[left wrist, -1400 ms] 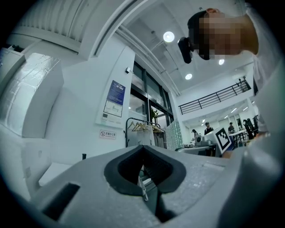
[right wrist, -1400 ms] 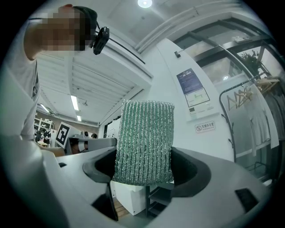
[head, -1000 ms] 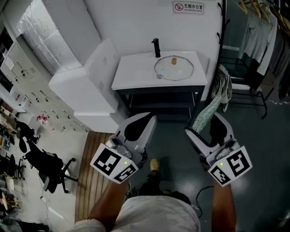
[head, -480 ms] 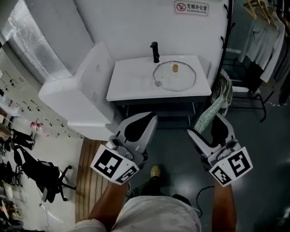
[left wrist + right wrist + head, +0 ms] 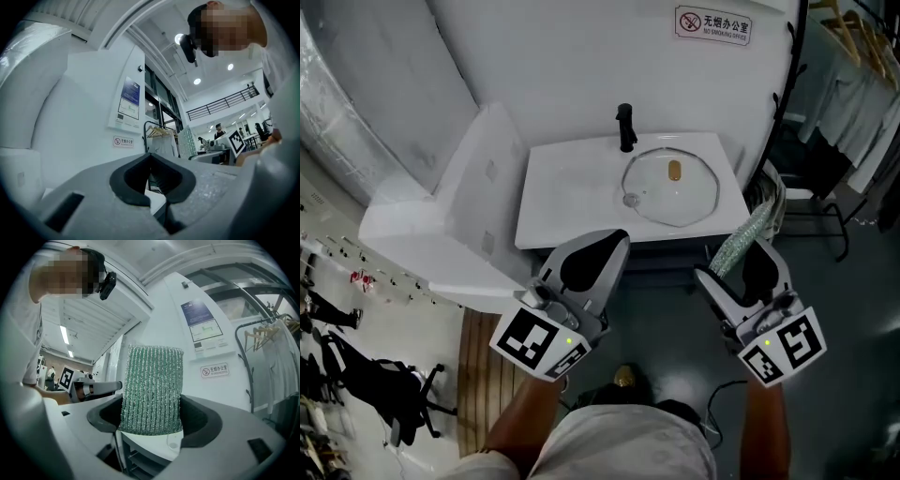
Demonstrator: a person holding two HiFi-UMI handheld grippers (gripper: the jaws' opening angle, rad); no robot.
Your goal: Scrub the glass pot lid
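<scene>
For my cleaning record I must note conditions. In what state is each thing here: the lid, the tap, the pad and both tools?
glass pot lid: lying flat on the white washbasin, knob up, untouched.
black tap: upright, no water seen running.
green scouring pad: clamped by one end in the right tool.
right tool: shut on the green scouring pad, short of the white washbasin.
left tool: shut, empty.

The right tongs (image 5: 737, 266) hide the lower end of the scrub pad (image 5: 748, 230).
</scene>
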